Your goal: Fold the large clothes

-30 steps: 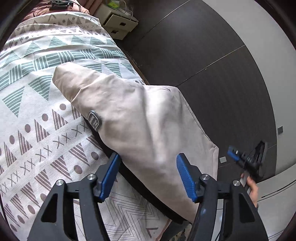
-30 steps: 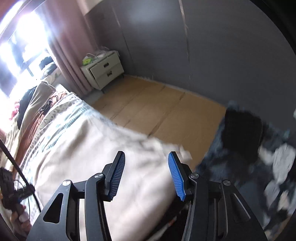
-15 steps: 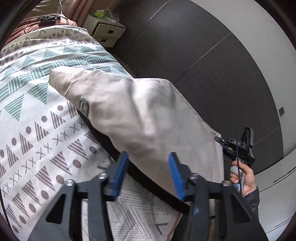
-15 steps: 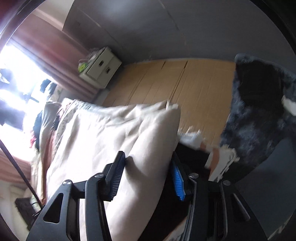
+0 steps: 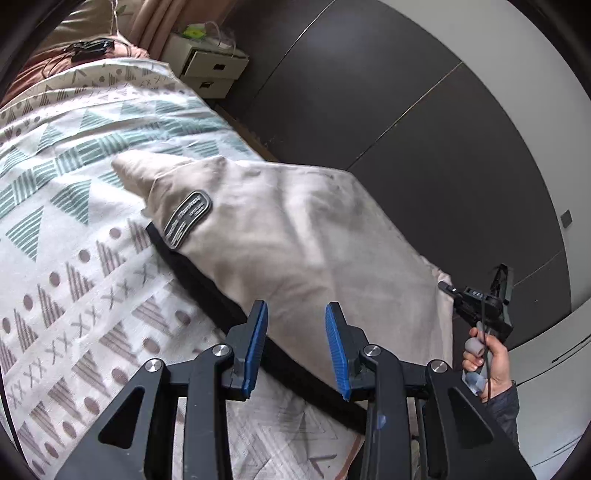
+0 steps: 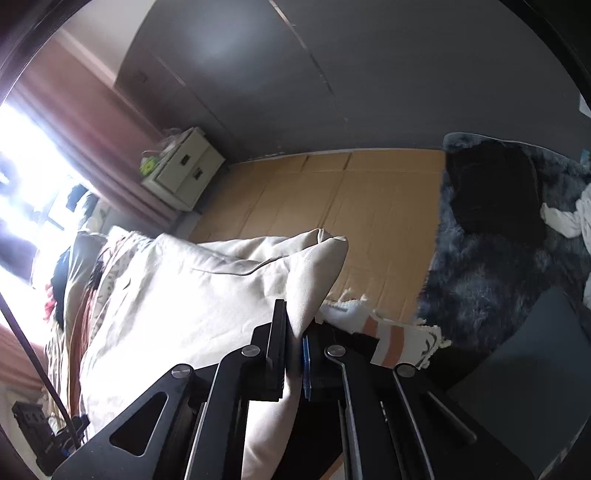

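Left wrist view: one beige garment point(image 5: 295, 236), large, lying across the bed's patterned cover point(image 5: 74, 236) with its far side hanging over the bed edge. A dark oval patch point(image 5: 188, 218) sits on its near fold; a black band point(image 5: 207, 291) shows along the lower hem. Left gripper point(image 5: 295, 350): blue-padded fingers spread, poised just over the hem, nothing between them. Right gripper point(image 6: 295, 347), seen in the right wrist view: fingers pressed together, pinching a corner fold of the same garment point(image 6: 207, 295), which rises from the pinch in a puffed ridge. In the left wrist view the person's right hand point(image 5: 487, 358) appears at the garment's far corner, grasping the gripper handle.

Containers: one pale two-drawer nightstand point(image 5: 207, 70) beside the head of the bed, drawers shut, contents hidden; a small green item point(image 5: 194, 32) and loose cords rest on its top.

Surroundings, right wrist view: tan floor point(image 6: 332, 199); dark shaggy rug point(image 6: 491, 280) bearing a black bundle point(image 6: 491, 192) and white cloth point(image 6: 569, 218); pink curtain point(image 6: 92, 129).
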A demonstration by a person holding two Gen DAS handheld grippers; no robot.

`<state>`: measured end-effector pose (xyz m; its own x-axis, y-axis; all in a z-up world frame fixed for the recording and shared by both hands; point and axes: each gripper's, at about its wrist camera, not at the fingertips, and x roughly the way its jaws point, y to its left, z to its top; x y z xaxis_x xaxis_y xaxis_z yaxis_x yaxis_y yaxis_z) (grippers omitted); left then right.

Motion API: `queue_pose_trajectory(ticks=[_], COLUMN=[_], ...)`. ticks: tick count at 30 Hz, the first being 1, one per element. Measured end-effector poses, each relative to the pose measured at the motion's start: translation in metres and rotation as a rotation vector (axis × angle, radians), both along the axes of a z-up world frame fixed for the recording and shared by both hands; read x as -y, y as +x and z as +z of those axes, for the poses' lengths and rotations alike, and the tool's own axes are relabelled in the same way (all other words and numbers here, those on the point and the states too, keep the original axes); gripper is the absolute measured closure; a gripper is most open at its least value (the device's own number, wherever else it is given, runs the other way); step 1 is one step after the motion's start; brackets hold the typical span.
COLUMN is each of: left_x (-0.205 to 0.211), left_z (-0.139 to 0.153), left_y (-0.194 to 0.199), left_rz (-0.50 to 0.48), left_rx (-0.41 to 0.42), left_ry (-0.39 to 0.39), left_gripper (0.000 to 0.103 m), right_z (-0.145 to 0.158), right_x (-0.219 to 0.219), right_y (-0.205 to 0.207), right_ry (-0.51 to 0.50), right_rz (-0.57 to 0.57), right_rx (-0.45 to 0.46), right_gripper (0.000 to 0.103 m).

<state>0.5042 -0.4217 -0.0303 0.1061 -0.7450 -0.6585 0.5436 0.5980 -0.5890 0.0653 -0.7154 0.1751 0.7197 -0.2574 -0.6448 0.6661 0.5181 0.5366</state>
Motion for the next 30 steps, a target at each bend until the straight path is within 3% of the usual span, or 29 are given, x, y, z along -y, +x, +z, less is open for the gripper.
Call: queue_pose_trajectory(ticks=[2, 3, 5, 6, 7, 9, 22, 26, 28, 30], left_x=[-0.002, -0.004, -0.007, -0.010, -0.014, -0.023, -0.080, -0.103, -0.115, -0.128], left_z=[-0.001, 0.000, 0.005, 0.010, 0.015, 0.028, 0.103, 0.122, 0.131, 0.139], left_y=[0.001, 0.000, -0.005, -0.008, -0.011, -0.017, -0.080, -0.107, -0.123, -0.139], left_rz=[-0.001, -0.002, 0.007, 0.020, 0.028, 0.044, 0.061, 0.074, 0.082, 0.090], left_rx=[-0.026, -0.031, -0.017, -0.001, 0.010, 0.025, 0.161, 0.210, 0.231, 0.255], left_ry=[0.008, 0.018, 0.051, 0.072, 0.072, 0.058, 0.042, 0.034, 0.022, 0.015], left_gripper=[0.069, 0.069, 0.068, 0.060, 0.046, 0.027, 0.025, 0.016, 0.003, 0.002], right_z=[0.007, 0.008, 0.010, 0.011, 0.005, 0.011, 0.038, 0.052, 0.056, 0.060], right_x=[0.002, 0.001, -0.011, -0.016, -0.024, -0.036, -0.126, -0.153, -0.165, -0.179], right_y=[-0.006, -0.010, -0.017, -0.016, -0.019, -0.030, -0.096, -0.113, -0.120, -0.129], right_ry=[0.006, 0.007, 0.002, -0.005, -0.013, -0.039, -0.109, -0.156, -0.169, -0.184], right_rz=[0.006, 0.004, -0.004, 0.001, 0.010, 0.023, 0.154, 0.186, 0.203, 0.217], right_rx=[0.004, -0.003, -0.024, -0.021, -0.012, 0.000, 0.010, -0.005, -0.006, -0.003], right_gripper=[0.096, 0.090, 0.070, 0.044, 0.030, 0.029, 0.028, 0.023, 0.023, 0.023])
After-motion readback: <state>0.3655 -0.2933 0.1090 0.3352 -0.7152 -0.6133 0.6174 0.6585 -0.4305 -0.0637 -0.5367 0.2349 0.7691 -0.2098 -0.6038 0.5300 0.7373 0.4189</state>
